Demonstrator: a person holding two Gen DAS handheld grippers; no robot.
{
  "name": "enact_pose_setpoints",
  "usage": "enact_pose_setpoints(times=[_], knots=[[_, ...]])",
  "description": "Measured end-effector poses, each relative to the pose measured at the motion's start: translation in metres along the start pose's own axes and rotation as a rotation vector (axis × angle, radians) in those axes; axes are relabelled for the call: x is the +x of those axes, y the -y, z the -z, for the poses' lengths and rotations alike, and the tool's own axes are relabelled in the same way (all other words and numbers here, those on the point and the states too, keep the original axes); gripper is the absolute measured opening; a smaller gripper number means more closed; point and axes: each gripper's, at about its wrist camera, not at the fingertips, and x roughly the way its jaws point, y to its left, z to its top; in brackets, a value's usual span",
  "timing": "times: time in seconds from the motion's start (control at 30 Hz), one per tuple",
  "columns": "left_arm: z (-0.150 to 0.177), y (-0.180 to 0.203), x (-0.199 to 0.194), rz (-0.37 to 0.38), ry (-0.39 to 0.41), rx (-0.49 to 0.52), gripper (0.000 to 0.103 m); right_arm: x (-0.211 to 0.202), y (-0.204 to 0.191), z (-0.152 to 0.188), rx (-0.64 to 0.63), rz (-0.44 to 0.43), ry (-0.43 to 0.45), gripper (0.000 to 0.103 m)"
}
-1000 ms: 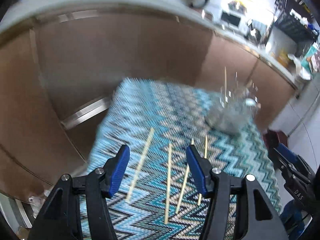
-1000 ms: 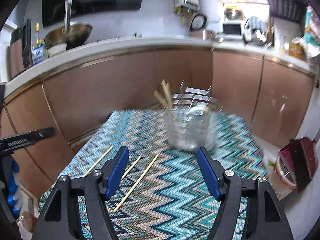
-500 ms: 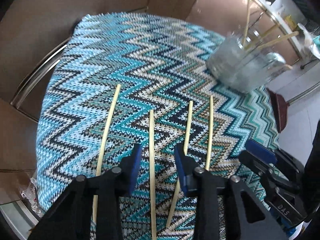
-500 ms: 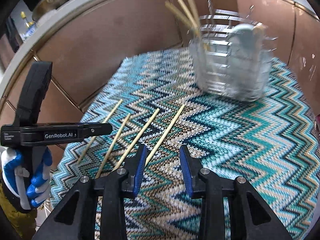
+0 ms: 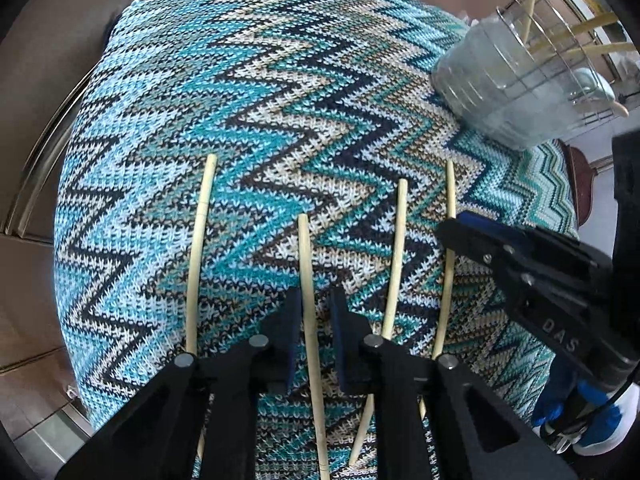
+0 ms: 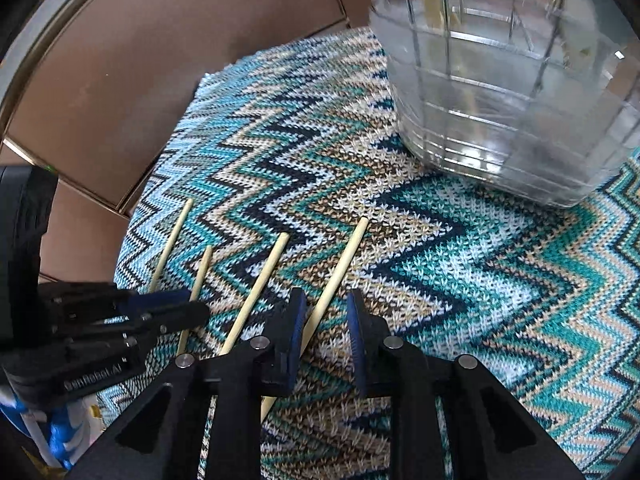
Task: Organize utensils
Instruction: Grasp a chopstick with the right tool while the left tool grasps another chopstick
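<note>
Chopsticks lie loose on the zigzag-knit cloth, four of them side by side across the lower half of the left wrist view, well apart from the clear utensil holder in the upper right, which already holds a few sticks. A second ago the left gripper hung high with its jaws wide; now it has dropped to the cloth and narrowed, its fingers straddling the second chopstick from the left with a slim gap on each side, not yet clamped. That suggests the pick-up is about to close. At the right edge of this view the right gripper reaches over the rightmost chopstick. In the right wrist view the right gripper has likewise come down and narrowed, its blue pads bracketing the rightmost stick, low and left of centre, though whether they pinch it I cannot tell. This view alone shows the holder's wire frame and ribbed wall close up in the upper right, and the left gripper from the side at the left edge; the left wrist view alone shows all four sticks nearly full length.
</note>
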Motion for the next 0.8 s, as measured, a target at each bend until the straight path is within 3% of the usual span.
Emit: enact_pose_setpoints(times=[0.3, 0.5, 0.6, 0.8], knots=[[-0.008, 0.012, 0.008, -0.032, -0.009, 0.003, 0.011, 0.008, -0.002, -0.017, -0.009, 0.017, -0.048, 0.019], [-0.001, 0.008, 0.004, -0.040, 0.014, -0.013, 0.005, 0.006, 0.002, -0.013, -0.001, 0.015, -0.034, 0.010], [0.004, 0.010, -0.004, -0.026, 0.051, -0.007, 0.005, 0.000, 0.003, -0.007, 0.004, -0.010, -0.020, 0.005], [0.020, 0.018, -0.041, -0.023, 0.183, 0.004, 0.005, -0.028, -0.001, 0.009, -0.027, -0.043, 0.052, 0.005]])
